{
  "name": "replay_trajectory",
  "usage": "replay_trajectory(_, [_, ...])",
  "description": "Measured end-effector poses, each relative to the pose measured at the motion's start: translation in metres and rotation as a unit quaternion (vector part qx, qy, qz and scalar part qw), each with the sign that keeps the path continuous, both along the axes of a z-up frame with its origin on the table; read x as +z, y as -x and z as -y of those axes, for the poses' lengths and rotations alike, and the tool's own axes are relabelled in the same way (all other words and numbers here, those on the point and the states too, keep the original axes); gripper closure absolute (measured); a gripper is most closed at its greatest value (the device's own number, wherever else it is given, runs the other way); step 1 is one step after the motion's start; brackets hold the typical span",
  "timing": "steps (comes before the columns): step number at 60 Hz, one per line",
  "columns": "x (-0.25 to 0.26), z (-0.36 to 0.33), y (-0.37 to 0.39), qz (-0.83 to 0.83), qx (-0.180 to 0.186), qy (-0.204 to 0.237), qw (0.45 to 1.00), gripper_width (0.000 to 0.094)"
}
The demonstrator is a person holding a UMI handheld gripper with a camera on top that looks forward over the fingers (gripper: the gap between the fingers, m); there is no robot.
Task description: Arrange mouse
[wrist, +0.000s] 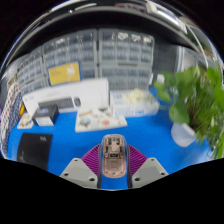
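A pale, see-through mouse (113, 155) sits between my fingers, above the blue table surface (150, 135). My gripper (113, 148) is shut on it, with the purple pads (93, 158) pressing on its left and right sides. The mouse's rear end is hidden low between the fingers.
A small white tray (100, 120) lies just beyond the mouse. A white box with a dark device (62, 101) stands at the far left, and a black object (34, 150) lies nearer on the left. A green plant (195, 92) in a white pot (183, 133) stands at the right. Shelves (110, 55) line the back.
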State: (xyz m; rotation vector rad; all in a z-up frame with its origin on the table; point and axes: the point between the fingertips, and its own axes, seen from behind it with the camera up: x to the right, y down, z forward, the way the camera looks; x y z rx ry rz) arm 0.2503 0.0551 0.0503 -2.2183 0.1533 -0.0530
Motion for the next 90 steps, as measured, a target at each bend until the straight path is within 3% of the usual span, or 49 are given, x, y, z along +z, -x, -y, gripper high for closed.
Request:
replay_trajectory(13, [0.164,-0.032,0.091,0.015,-0.014,-0.115,0.993,0.0590])
replay_trajectory(22, [0.210,-0.044,0.193,0.003,0.016,-0.142,0.990,0.0593])
replay_trajectory(30, [0.178,-0.053,0.282,-0.001,0.059,-0.119,0.991,0.0591])
replay_trajectory(40, [0.073,-0.051,0.354,-0.010,0.096,-0.041,0.994,0.0594])
replay_trajectory(57, [-0.059,-0.022,0.378,-0.002,0.103,0.060,0.993,0.0579])
replay_trajectory(66, [-0.059,-0.022,0.377,-0.002,0.093,0.046,0.995,0.0574])
replay_trajectory(77, [-0.059,-0.021,0.375,-0.005,0.081,0.046,0.996,0.0455])
replay_trajectory(85, [-0.042,-0.019,0.367,-0.013,0.067,0.047,0.997,0.0123])
replay_trajectory(90, [-0.016,-0.016,0.362,-0.014,0.062,0.030,0.998,0.0119])
